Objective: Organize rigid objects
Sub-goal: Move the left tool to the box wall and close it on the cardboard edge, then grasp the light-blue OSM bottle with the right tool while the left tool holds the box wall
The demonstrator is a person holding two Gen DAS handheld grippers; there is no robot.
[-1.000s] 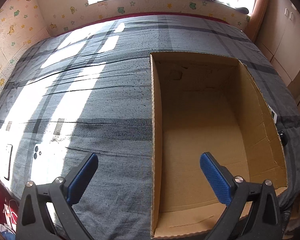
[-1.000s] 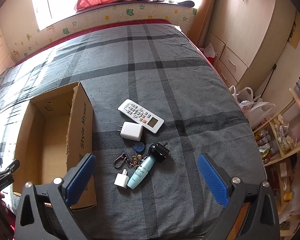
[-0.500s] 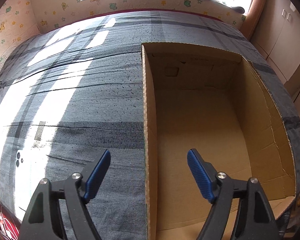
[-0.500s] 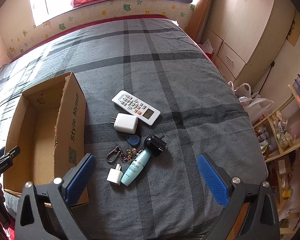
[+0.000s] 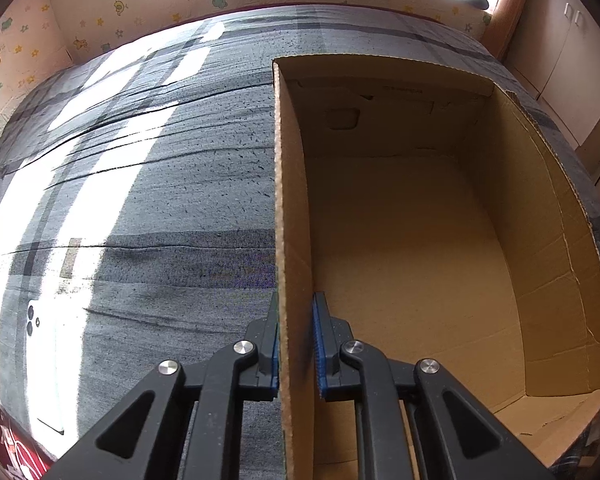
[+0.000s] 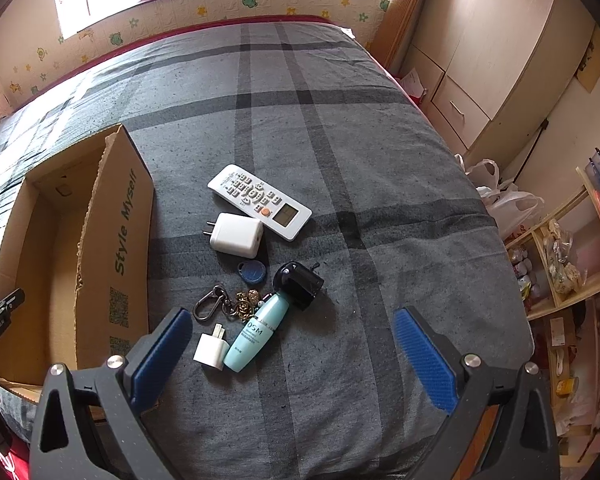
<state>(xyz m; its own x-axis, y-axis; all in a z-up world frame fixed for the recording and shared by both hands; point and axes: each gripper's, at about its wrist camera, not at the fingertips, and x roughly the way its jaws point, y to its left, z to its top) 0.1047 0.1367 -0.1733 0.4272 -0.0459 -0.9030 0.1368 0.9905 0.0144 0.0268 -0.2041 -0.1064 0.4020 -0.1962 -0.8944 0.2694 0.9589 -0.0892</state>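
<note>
**Box wall pinched, loose items waiting on the bed**

At the left, the left hand-held gripper (image 5: 296, 344) is clamped on the near left wall of the cardboard box (image 6: 52, 264), one blue pad outside and one inside. The box sits open and looks bare inside, toward the bed's (image 6: 340, 128) left side. Its thin, torn wall will likely flex, so a low grip near a corner should steady it better.

Just right of the box lies the cluster: a small white plug (image 6: 211, 349) touching a teal bottle (image 6: 256, 332), a keyring with carabiner (image 6: 224, 304), a blue key fob (image 6: 253, 272), a black cylindrical adapter (image 6: 298, 282), a larger white charger (image 6: 236, 235) and a white remote (image 6: 260, 201) behind it. All look light and stiff. The bottle is smooth and round, so it may roll or slip; take it across the middle. The charger and remote offer flat sides.

The right hand-held gripper (image 6: 292, 356) hangs spread wide above the bottle and plug, holding nothing. The crowding is the obstacle: plug, bottle and keyring touch, so closing on one may nudge another.
</note>
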